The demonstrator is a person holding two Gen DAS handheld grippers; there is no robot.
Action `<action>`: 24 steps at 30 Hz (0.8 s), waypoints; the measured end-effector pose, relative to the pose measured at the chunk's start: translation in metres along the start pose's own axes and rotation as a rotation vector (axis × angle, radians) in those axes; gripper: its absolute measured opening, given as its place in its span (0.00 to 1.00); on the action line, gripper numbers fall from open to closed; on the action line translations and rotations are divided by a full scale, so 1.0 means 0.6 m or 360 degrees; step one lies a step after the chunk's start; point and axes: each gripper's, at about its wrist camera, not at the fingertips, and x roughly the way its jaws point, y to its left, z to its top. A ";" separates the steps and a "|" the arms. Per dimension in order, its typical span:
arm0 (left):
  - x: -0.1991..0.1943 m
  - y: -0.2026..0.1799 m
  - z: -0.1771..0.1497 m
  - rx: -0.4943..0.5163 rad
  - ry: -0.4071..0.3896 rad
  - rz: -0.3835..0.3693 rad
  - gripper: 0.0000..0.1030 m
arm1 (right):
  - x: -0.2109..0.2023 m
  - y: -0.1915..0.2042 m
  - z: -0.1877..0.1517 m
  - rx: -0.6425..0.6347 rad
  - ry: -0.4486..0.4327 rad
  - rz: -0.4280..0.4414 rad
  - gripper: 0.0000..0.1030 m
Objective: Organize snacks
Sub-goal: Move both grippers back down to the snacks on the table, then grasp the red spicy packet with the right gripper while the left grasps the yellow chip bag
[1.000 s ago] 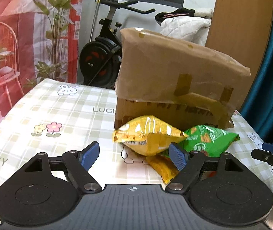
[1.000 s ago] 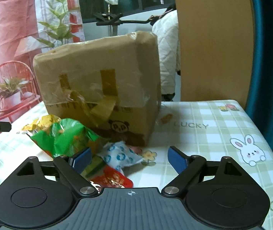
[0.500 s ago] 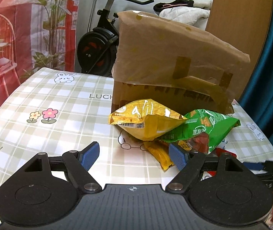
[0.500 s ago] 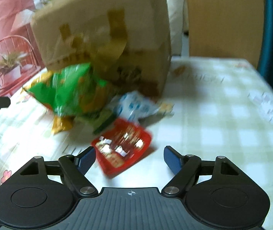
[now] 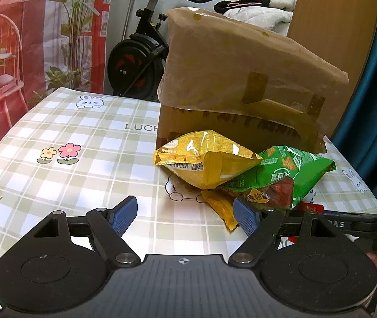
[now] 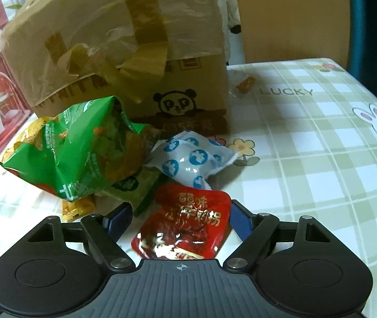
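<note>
Red foil sachet lies flat at bottom centre of the right wrist view, between the right gripper fingers, jaws wide, pads not pressing. Likely light, slick, limp; pinch across its flat sides. Just beyond: blue-dotted white pouch, soft, air-puffed. Left of it, green chip bag, crinkly, fragile contents; take the crimped seam. Left gripper open, empty, over tablecloth; yellow chip bag beyond. Cardboard box behind all.
</note>
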 end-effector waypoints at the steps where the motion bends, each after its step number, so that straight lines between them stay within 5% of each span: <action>1: 0.000 0.000 0.000 0.0000 0.0001 -0.0001 0.79 | 0.002 0.004 0.000 -0.0020 -0.0004 -0.0022 0.72; 9: 0.004 0.001 -0.003 -0.0002 0.0011 -0.0011 0.79 | -0.002 0.027 -0.021 -0.0256 -0.0032 -0.0197 0.61; 15: 0.003 0.000 -0.004 0.0009 0.0010 -0.0029 0.79 | -0.023 0.015 -0.032 -0.0252 -0.0076 -0.0127 0.43; 24: -0.001 -0.008 -0.003 0.0040 0.0003 -0.0087 0.78 | -0.066 -0.021 -0.031 -0.0121 -0.0163 -0.0051 0.40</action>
